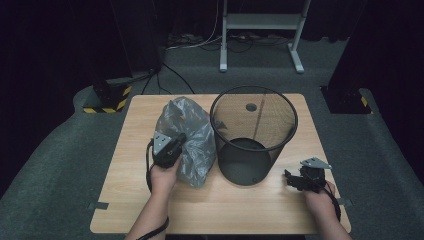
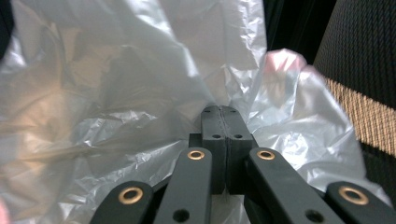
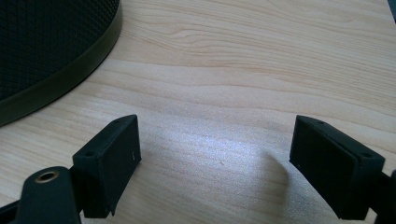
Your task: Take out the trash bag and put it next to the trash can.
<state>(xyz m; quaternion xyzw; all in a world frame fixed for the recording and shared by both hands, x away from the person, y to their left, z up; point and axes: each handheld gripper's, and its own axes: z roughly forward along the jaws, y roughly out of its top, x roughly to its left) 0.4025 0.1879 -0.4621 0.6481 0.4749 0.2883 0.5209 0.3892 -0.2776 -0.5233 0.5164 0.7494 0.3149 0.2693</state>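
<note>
Nearest to the person, the right tool point(image 1: 296, 181) rests low over the counter point(image 1: 225, 210) near its front right corner, and it points to the left, toward the foot of the wire basket. In the right gripper view its two black jaws stand wide apart, with only bare wood between them, and the dark bottom ring of the basket point(image 3: 56, 79) curves past at the upper left, apart from the jaws.

On the other side, the left tool point(image 1: 172, 145) is held above the left half of the counter and points away from the person and a little to the right. In the left gripper view its jaws are pressed together, and a fold of the grey plastic bag point(image 2: 116, 84) is pinched between them.

The bag point(image 1: 192, 135) stands crumpled just to the left of the basket. Its long axis goes from the front, near the left hand point(image 1: 162, 177), up and back to its top near the far edge. Its right side is against the basket wall, or just beside it; I cannot tell which.

The black mesh basket point(image 1: 254, 135) stands upright in the middle of the counter, its round mouth open upward.

Bare wood lies along the front edge between both hands, and along the left edge.
</note>
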